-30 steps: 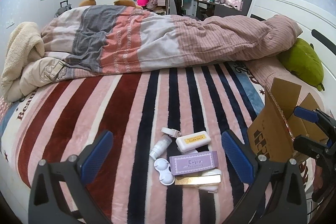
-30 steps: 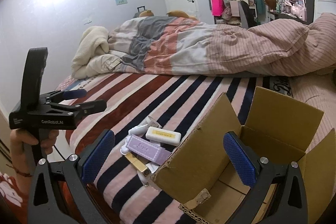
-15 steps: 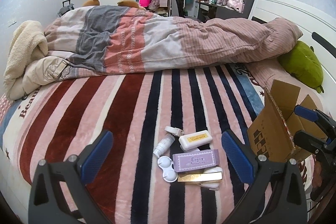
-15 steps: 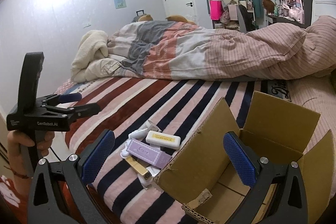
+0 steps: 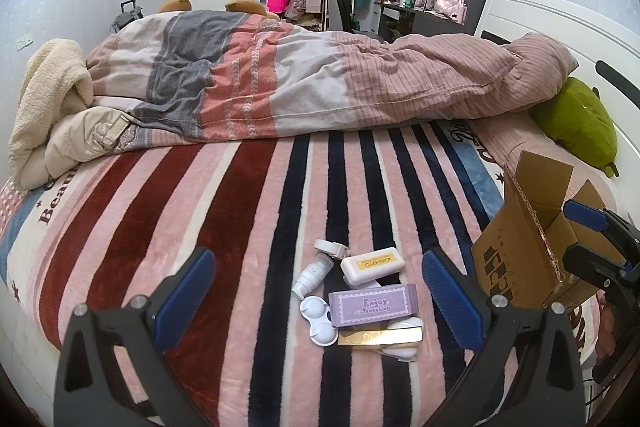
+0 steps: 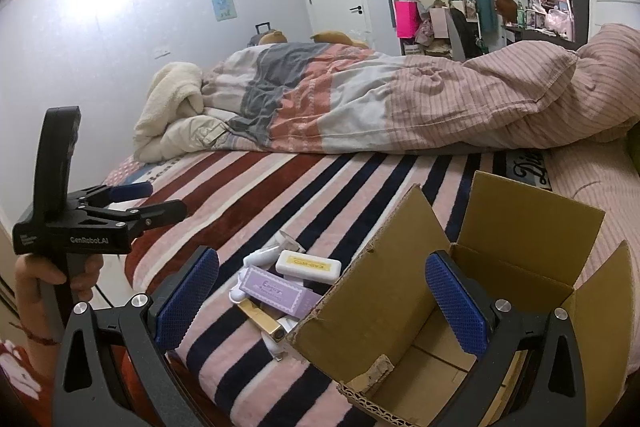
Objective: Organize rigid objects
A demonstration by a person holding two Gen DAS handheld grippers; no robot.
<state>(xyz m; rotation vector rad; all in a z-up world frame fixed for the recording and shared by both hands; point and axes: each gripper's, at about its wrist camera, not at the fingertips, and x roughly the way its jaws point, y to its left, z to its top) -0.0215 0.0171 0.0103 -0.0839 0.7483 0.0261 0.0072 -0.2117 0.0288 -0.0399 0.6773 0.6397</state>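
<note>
While both tools hang above the near edge of the bed (image 5: pixel 256 211), the left tool (image 5: pixel 318 301) stands wide with nothing between its pads, and the right tool (image 6: pixel 322 297) is equally wide and empty over the cardboard box (image 6: pixel 460 291). The box sits open at the bed's near right corner, flaps up. Just beside its left wall lies a tight cluster: a purple box (image 5: pixel 374 305), a white case with a yellow label (image 5: pixel 372 265), a gold bar (image 5: pixel 380 338), a small white bottle (image 5: pixel 314 273) and a white lens case (image 5: pixel 318 319), touching or overlapping. The striped blanket left of them is bare. A rumpled duvet (image 5: pixel 320 83) fills the far edge; a green plush (image 5: pixel 576 121) rests at the far right corner.
</note>
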